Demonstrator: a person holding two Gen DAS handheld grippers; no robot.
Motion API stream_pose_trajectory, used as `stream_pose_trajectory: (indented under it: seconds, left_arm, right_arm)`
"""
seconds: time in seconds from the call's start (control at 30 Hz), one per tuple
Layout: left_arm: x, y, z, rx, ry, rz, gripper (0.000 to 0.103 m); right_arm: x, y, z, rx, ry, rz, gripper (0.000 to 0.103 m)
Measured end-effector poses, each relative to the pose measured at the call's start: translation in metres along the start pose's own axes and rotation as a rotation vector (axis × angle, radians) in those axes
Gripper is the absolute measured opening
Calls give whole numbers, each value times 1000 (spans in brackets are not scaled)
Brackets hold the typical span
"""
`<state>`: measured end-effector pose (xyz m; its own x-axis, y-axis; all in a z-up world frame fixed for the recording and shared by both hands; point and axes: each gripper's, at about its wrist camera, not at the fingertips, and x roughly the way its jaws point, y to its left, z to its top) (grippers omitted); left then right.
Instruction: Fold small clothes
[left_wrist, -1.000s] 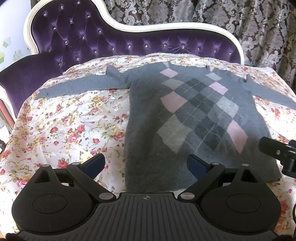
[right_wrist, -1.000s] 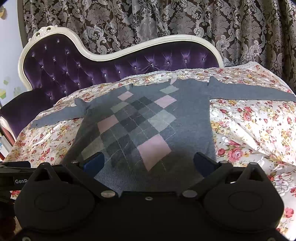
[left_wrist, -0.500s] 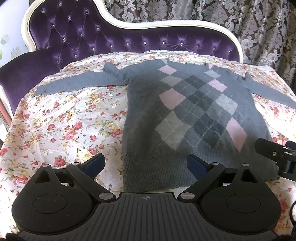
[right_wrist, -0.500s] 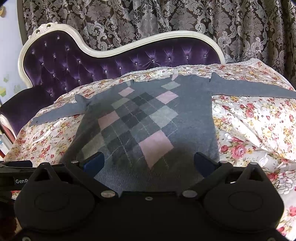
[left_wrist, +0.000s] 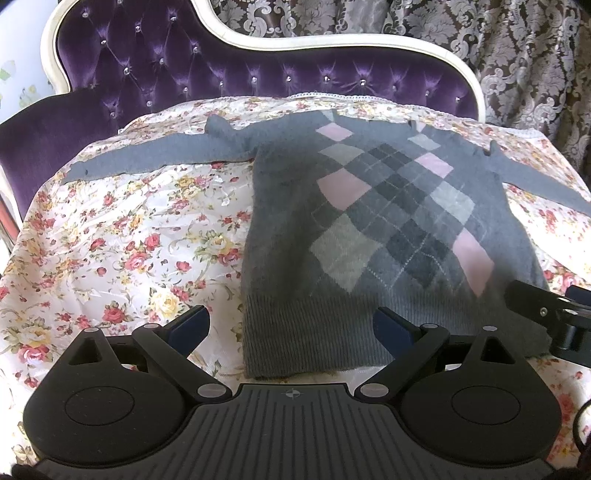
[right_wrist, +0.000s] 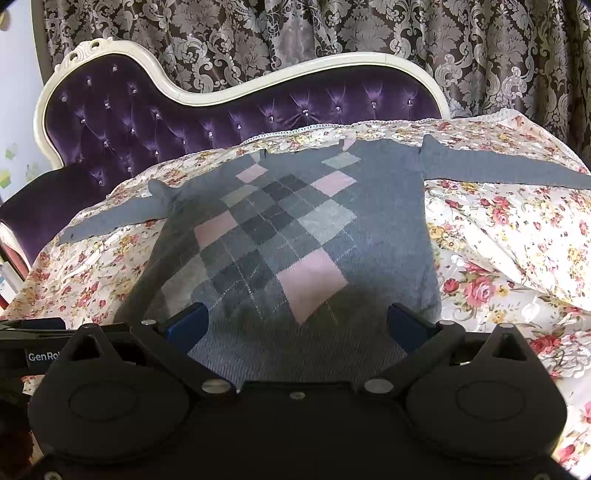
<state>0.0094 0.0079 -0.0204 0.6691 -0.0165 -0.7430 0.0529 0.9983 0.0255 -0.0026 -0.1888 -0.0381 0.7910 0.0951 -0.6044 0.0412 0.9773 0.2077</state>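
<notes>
A small grey sweater (left_wrist: 369, 221) with a pink and grey argyle front lies flat on a floral cloth (left_wrist: 129, 240), both sleeves spread out sideways. It also shows in the right wrist view (right_wrist: 295, 240). My left gripper (left_wrist: 291, 325) is open and empty, just above the sweater's ribbed hem near its left corner. My right gripper (right_wrist: 295, 325) is open and empty over the hem toward its right side. The right gripper's body shows at the right edge of the left wrist view (left_wrist: 546, 314).
The floral cloth (right_wrist: 517, 258) covers the seat of a purple tufted sofa (left_wrist: 221, 74) with a cream frame. Patterned curtains (right_wrist: 332, 33) hang behind it. The cloth is rumpled at the right.
Both grippers have drawn back and risen a little, so more of the sweater's hem and the cloth in front shows. Both stay open. The sweater has not moved.
</notes>
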Motion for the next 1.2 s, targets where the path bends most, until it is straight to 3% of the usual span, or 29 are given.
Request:
stream_pose_trajectory:
  seconds: [0.63,0.93,1.1,1.2]
  left_arm:
    - [9,1,1,-3,21,-13,96]
    - [11,8,9,-15,-41,-75,96]
    - [19,18,23,-39,-11,-130,96]
    - [22,24,34,-38,-25,-112,96]
  right_arm:
    - [6,0,1,-2,23,7,102]
    - [18,3,7,-17,39,45,102]
    - [26,5,18,-19,14,41,102]
    - [33,3,31,-29,2,62,103]
